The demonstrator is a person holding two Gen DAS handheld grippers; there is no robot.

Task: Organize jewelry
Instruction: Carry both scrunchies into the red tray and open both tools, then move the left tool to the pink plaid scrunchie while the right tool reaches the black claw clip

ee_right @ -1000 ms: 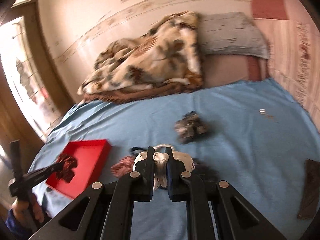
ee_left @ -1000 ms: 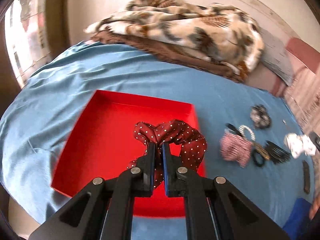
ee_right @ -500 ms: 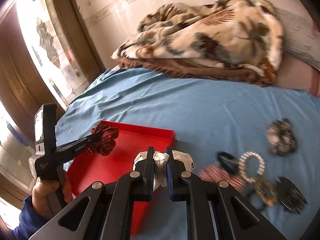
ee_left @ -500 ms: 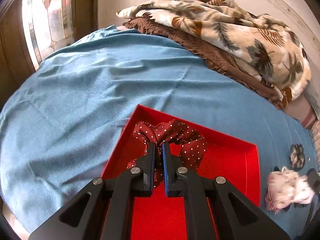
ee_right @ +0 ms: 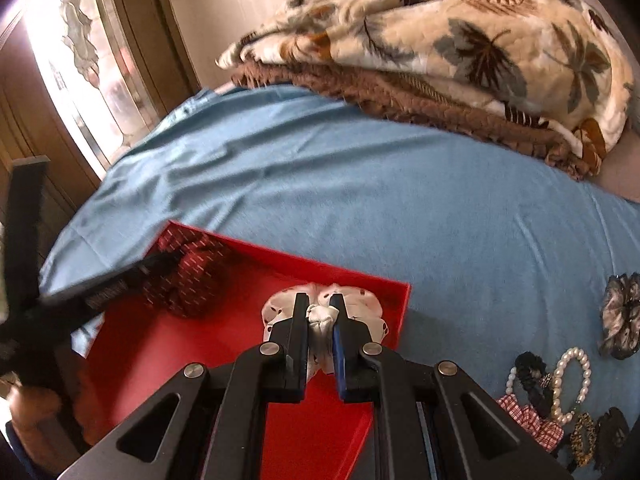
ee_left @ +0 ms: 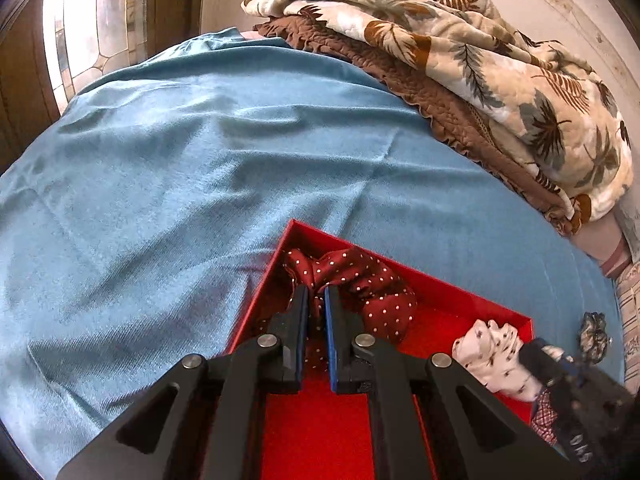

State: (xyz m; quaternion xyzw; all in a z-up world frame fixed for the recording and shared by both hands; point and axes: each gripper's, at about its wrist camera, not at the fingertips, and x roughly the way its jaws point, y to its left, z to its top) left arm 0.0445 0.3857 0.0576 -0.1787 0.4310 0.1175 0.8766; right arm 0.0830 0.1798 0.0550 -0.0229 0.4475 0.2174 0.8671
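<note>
Two scrunchies held over the red tray on the bed, one in each gripper.

The left gripper has its fingers closed almost fully on a dark red polka-dot scrunchie, which sits in the far corner of the red tray. The right gripper has its fingers pinched nearly together on a white spotted scrunchie above the tray's right side, close to the rim. The tray lies on a blue bedsheet. To the right of the tray, on the sheet, lie a pearl bracelet, a red checked scrunchie, a dark floral scrunchie and several dark hair ties and clips, clustered near one another. A leaf-print blanket is heaped at the far side of the bed.
</note>
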